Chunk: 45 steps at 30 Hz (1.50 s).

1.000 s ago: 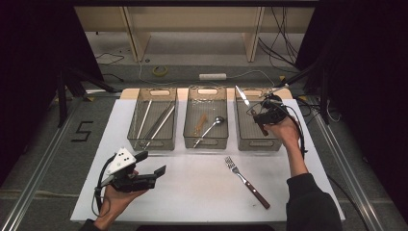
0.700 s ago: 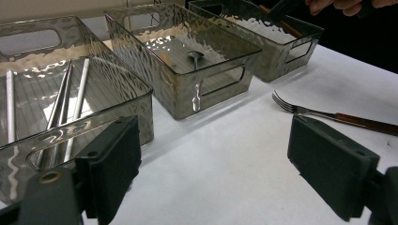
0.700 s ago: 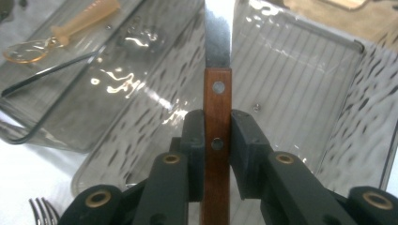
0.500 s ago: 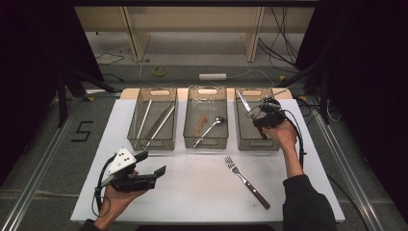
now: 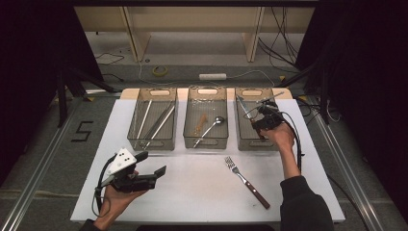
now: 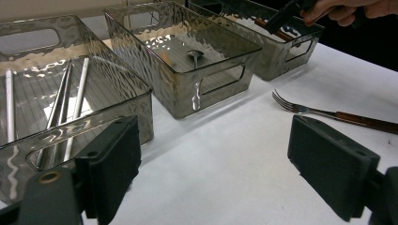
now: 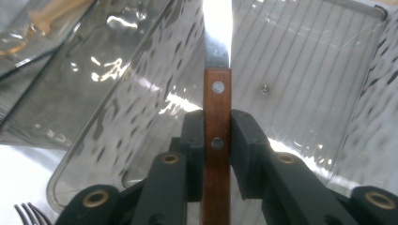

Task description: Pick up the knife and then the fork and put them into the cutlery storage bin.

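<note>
R gripper [image 7: 217, 140] clamps the riveted wooden handle of a knife [image 7: 217, 112], steel blade angled up over the right-hand bin [image 5: 242, 139], a rippled smoky clear-plastic tub w/ cut-out handles. L gripper [image 5: 149, 168] rests low on the white tabletop [image 5: 192, 192], black padded jaws spread wide, nothing betw. them. Wood-handled fork [image 5: 245, 180] lies flat on the table, just in front of the bins. Middle bin [image 5: 207, 142] holds a metal spoon [image 5: 210, 129]; left bin [image 5: 151, 144] holds slim metal rods [image 5: 159, 124]
</note>
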Each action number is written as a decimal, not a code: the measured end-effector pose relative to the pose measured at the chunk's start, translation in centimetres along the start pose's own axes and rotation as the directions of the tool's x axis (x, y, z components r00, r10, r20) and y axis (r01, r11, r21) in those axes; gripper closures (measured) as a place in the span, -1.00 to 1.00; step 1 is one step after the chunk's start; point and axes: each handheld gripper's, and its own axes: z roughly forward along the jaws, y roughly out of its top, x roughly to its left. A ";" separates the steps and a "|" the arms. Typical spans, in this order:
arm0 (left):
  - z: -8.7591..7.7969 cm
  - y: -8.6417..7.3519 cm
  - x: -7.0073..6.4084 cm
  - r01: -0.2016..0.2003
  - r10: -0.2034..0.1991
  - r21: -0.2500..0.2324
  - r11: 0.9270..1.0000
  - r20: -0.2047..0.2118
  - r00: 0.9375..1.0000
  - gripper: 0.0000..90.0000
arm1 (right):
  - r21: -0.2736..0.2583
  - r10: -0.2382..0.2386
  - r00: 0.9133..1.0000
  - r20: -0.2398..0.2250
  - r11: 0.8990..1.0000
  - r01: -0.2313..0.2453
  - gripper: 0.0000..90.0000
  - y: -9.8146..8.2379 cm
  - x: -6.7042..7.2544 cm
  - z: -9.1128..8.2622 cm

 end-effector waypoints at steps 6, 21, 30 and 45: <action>0.0 0.0 0.0 0.002 -0.002 0.000 1.000 -0.001 1.000 -0.62 | -0.007 -0.034 0.999 -0.037 0.999 0.034 0.40 0.2 0.6 -0.4; 0.0 0.0 0.0 -0.001 0.001 0.004 1.000 0.000 1.000 -0.62 | -0.034 -0.112 0.991 -0.067 0.993 0.110 -0.15 -0.4 1.7 -3.0; 0.0 0.0 0.0 0.003 -0.003 -0.001 1.000 -0.003 1.000 -0.62 | -0.079 -0.173 0.981 -0.091 0.983 0.166 -0.31 -1.2 3.3 -5.2; 0.1 0.0 0.0 -0.003 0.003 0.004 1.000 -0.002 1.000 -0.63 | -0.141 -0.242 0.961 -0.133 0.964 0.223 -0.38 -4.3 5.7 -7.4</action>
